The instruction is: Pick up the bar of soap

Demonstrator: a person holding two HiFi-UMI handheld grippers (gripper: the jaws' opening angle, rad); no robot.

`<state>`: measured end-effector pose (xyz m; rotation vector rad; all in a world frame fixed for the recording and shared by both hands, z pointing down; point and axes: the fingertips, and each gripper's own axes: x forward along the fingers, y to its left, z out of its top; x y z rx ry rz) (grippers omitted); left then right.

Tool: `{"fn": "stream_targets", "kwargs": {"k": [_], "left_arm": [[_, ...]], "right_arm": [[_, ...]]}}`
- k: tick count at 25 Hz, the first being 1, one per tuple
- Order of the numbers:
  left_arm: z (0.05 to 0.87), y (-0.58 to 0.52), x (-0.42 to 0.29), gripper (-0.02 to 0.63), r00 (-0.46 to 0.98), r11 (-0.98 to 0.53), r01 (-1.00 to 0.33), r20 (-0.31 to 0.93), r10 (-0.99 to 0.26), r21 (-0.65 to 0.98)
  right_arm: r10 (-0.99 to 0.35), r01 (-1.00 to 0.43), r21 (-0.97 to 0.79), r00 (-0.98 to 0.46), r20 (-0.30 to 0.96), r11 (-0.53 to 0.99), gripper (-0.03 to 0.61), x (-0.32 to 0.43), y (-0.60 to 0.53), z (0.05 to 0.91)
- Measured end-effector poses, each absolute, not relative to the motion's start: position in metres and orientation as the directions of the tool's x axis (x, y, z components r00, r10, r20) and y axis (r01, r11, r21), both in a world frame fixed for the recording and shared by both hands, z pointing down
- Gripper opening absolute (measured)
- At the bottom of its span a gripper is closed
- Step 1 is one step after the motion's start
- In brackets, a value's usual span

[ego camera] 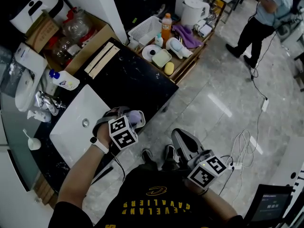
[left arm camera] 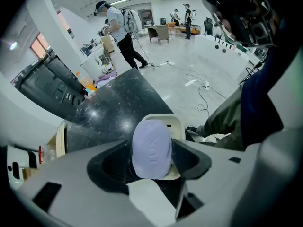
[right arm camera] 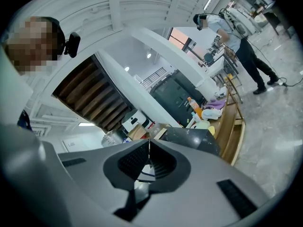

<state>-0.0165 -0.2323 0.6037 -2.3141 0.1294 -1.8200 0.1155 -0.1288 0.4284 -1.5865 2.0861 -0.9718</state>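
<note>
Soap bar [left arm camera: 151, 148], lilac, is sitting clamped betw. the jaws of left gripper [ego camera: 136, 119], w/ a cream soap dish [left arm camera: 165, 122] just behind it, over black counter [ego camera: 137, 80] edge; right gripper [right arm camera: 149, 146] is hanging w/ jaws pressed together, nothing inside
</note>
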Motion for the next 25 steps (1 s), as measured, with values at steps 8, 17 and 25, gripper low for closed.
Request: {"fn": "stream_targets", "kwargs": {"k": [8,17,25], "left_arm": [[0.603,-0.23,-0.016,0.267,0.25,-0.98,0.031,0.951,-0.184,-0.198],[0.571,-0.233,-0.024,0.265,0.393,-0.971,-0.116,0.888,-0.24,-0.211],[0.505,-0.224,-0.032,0.265,0.604,-0.926,-0.358,0.728,-0.325,-0.117]], "right_arm": [[-0.936,-0.7,-0.699,-0.326,0.131,0.146,0.017,0.111,-0.127,0.428],[-0.927,-0.714,-0.68,-0.349,0.139,0.167,0.018,0.102,-0.124,0.424],[-0.904,-0.738,-0.632,-0.405,0.138,0.235,0.017,0.084,-0.132,0.41]]}}
